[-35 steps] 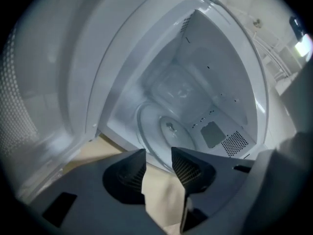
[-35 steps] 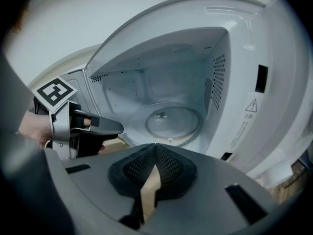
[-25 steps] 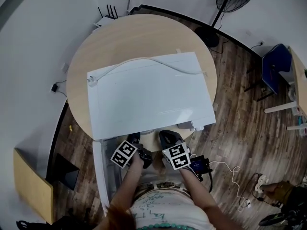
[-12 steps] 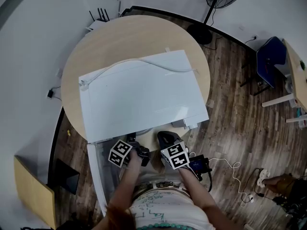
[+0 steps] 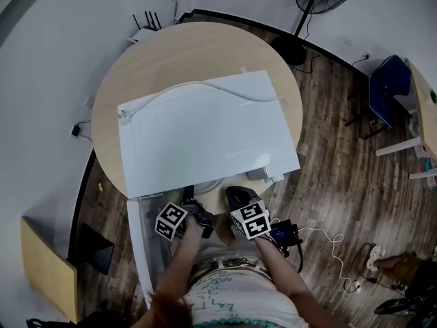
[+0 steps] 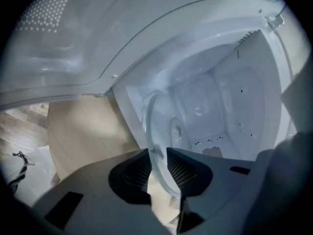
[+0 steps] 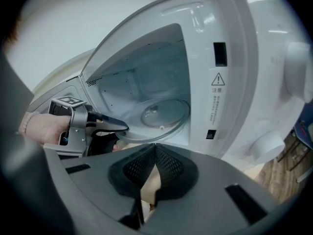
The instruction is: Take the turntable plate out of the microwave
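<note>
The white microwave (image 5: 205, 135) stands on a round wooden table with its door swung open. The clear glass turntable plate (image 7: 159, 115) lies inside on the cavity floor. My left gripper (image 6: 157, 153) has just been closing its jaws, and the plate's rim (image 6: 166, 131) runs between the pads, which press on it. In the right gripper view the left gripper (image 7: 122, 129) bites the plate's near-left edge. My right gripper (image 7: 155, 148) hangs shut and empty just outside the opening, to the right of the left one. Both grippers (image 5: 196, 207) (image 5: 233, 197) sit at the microwave's front.
The open door (image 5: 140, 244) juts out at the left of my left hand. The control panel (image 7: 264, 82) with its knobs stands right of the cavity. A white cord (image 5: 225, 91) lies across the microwave's top. A black cable (image 5: 321, 241) trails on the wooden floor.
Both grippers stay at the microwave's mouth. The left gripper's marker cube has tilted slightly.
</note>
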Demonstrator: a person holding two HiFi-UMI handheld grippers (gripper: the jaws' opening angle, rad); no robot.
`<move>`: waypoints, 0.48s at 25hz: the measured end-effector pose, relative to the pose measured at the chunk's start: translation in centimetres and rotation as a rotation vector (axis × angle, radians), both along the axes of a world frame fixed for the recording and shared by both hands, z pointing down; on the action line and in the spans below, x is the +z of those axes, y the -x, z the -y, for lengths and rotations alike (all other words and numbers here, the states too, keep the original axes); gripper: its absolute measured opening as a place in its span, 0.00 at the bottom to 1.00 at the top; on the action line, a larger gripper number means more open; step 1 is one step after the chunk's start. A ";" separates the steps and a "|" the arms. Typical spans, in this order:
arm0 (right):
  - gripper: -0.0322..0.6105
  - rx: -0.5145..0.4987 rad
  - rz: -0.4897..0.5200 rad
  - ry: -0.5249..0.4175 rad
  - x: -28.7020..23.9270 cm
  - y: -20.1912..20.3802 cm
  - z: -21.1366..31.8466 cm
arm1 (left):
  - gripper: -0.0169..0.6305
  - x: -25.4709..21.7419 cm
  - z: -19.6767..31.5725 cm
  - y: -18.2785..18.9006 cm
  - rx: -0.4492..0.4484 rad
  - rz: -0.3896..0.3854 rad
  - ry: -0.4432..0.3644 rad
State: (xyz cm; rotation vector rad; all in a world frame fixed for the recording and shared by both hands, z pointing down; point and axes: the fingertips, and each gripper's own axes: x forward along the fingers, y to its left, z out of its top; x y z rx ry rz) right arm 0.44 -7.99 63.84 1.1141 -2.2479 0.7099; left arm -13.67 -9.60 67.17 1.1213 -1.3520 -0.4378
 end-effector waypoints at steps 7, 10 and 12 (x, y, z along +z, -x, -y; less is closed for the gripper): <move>0.04 0.014 0.029 0.023 0.3 0.3 -0.4 | 0.15 -0.9 -0.2 -0.2 0.020 0.002 -0.054; 0.04 0.032 0.053 0.045 0.4 0.1 -0.5 | 0.14 -1.0 -0.5 -0.3 0.017 -0.008 -0.065; 0.04 0.048 0.074 0.058 0.5 0.0 -0.6 | 0.14 -1.1 -0.9 -0.3 0.018 -0.008 -0.073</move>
